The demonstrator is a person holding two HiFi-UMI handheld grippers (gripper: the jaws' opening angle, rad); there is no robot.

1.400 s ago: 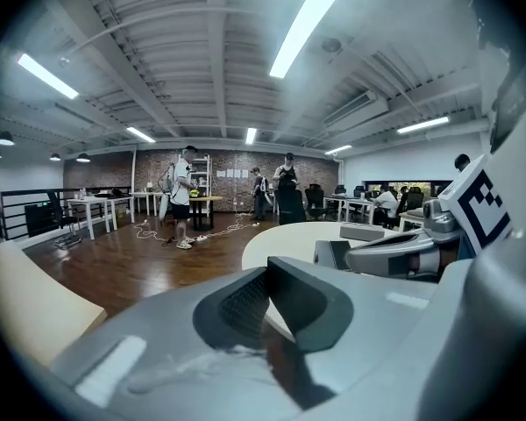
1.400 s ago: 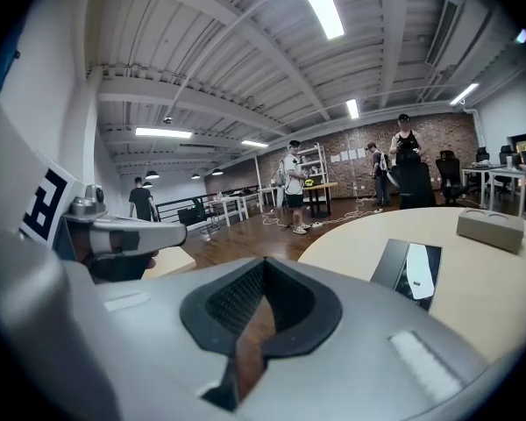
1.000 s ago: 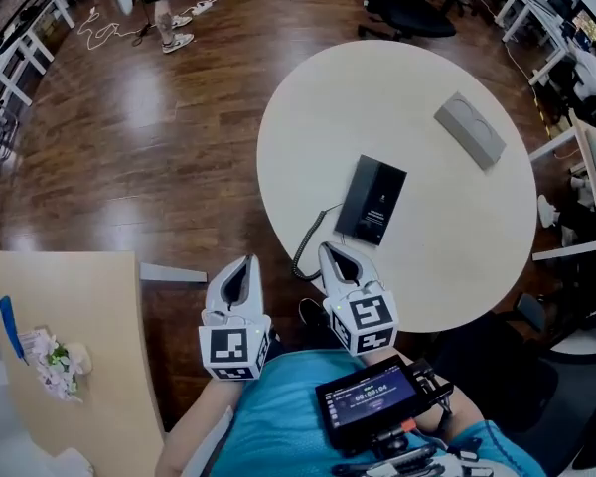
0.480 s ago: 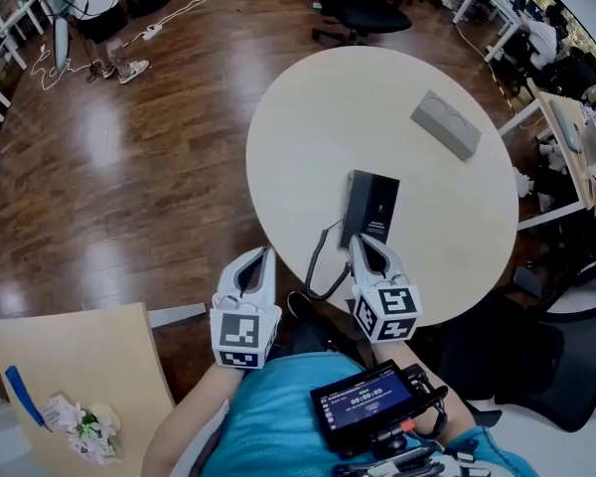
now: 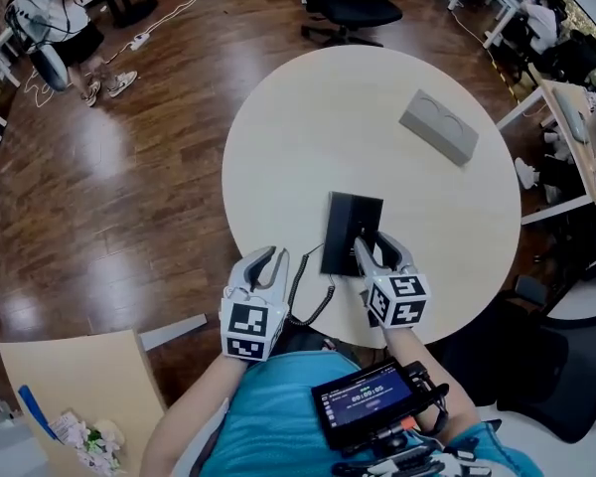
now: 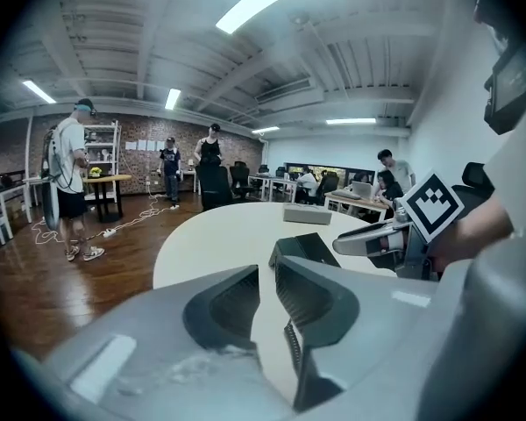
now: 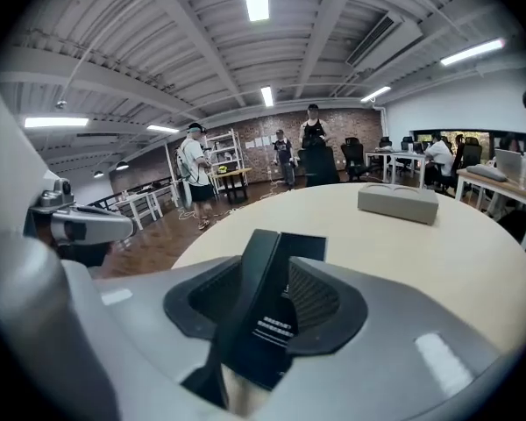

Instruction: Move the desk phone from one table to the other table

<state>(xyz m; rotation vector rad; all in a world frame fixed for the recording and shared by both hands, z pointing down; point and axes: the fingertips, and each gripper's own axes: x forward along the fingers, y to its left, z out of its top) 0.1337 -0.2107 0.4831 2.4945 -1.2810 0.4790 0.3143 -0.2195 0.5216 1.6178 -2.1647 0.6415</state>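
The right gripper (image 5: 375, 245) stands open, its jaws having just been spreading, and the near end of the black desk phone (image 5: 350, 229) lies between them. In the right gripper view the pads flank the phone without visibly pressing on it. The left gripper (image 5: 266, 263) has also just been parting its jaws, by a narrower gap. It grips nothing, and hovers at the table's near edge above the coiled cord (image 5: 303, 302), which loops off that edge.

The phone rests on the round table (image 5: 308, 137), close to the edge by the person and well apart from the grey box (image 5: 438, 126) towards the far edge. Its long axis runs from that near edge towards the table's middle, with one short end facing the grippers.

This looks like the reach-and-grasp step, before any lift. Next, the right jaws likely need to close firmly on the phone, and the left should gather the cord. The tan table (image 5: 89, 386) on the person's left appears to be the destination.
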